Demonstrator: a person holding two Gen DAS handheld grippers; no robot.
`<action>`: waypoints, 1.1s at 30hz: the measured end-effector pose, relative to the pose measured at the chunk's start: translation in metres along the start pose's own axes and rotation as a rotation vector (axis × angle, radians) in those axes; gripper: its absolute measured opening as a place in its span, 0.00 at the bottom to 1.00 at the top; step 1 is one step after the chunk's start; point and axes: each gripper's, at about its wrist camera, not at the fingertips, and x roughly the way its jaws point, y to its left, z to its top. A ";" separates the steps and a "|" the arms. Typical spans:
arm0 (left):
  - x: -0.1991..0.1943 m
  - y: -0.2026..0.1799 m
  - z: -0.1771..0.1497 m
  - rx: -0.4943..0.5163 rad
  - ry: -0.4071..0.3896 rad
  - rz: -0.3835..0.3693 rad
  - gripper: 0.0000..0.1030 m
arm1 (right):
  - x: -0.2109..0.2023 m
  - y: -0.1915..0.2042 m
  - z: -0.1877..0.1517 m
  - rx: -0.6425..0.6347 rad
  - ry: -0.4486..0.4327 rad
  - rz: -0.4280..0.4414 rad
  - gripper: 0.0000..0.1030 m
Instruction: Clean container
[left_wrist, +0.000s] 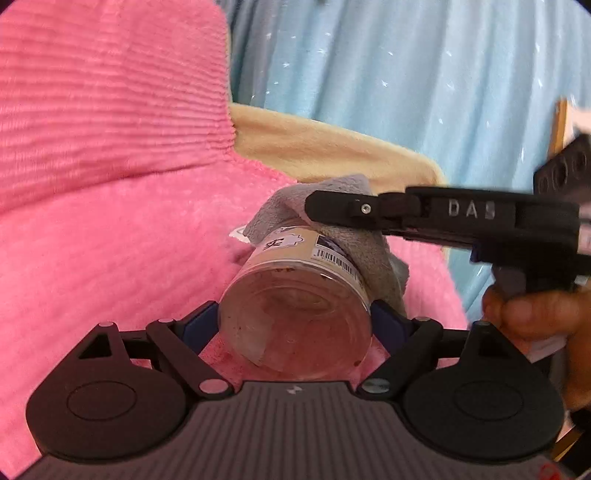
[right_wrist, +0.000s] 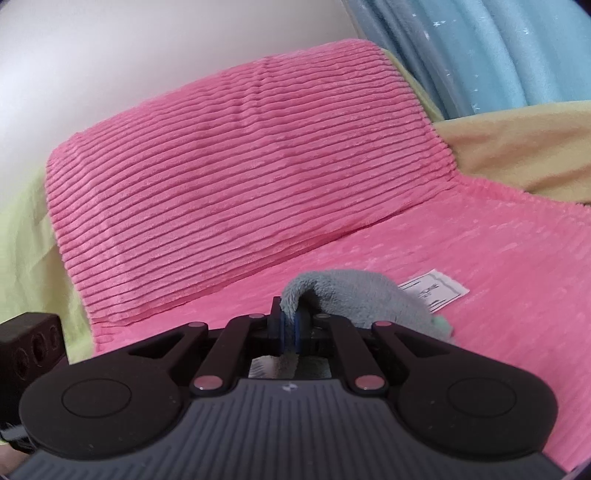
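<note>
A clear plastic container (left_wrist: 295, 317) with a beige label and barcode lies on its side, its bottom toward the left wrist camera. My left gripper (left_wrist: 295, 321) is shut on it, blue pads on either side. A grey cloth (left_wrist: 354, 247) drapes over the container's upper far side. The right gripper's black finger (left_wrist: 369, 210) reaches in from the right and presses on that cloth. In the right wrist view my right gripper (right_wrist: 290, 326) is shut on the grey cloth (right_wrist: 347, 295), which folds over the fingers; the container is hidden there.
A pink ribbed cushion (right_wrist: 240, 166) and pink blanket (right_wrist: 480, 295) fill the scene. A white care tag (right_wrist: 436, 291) lies on the blanket. Beige fabric (left_wrist: 332, 147) and a light blue curtain (left_wrist: 424, 74) stand behind. A hand (left_wrist: 535, 314) holds the right gripper.
</note>
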 end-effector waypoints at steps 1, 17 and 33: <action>0.000 -0.005 0.000 0.039 0.000 0.021 0.85 | 0.000 0.001 0.000 0.003 0.002 0.006 0.04; 0.005 -0.058 -0.016 0.476 -0.012 0.198 0.85 | 0.011 0.003 0.002 -0.043 0.010 0.004 0.02; 0.002 0.005 0.000 -0.047 0.013 -0.035 0.85 | 0.006 -0.007 0.005 -0.005 -0.021 -0.070 0.03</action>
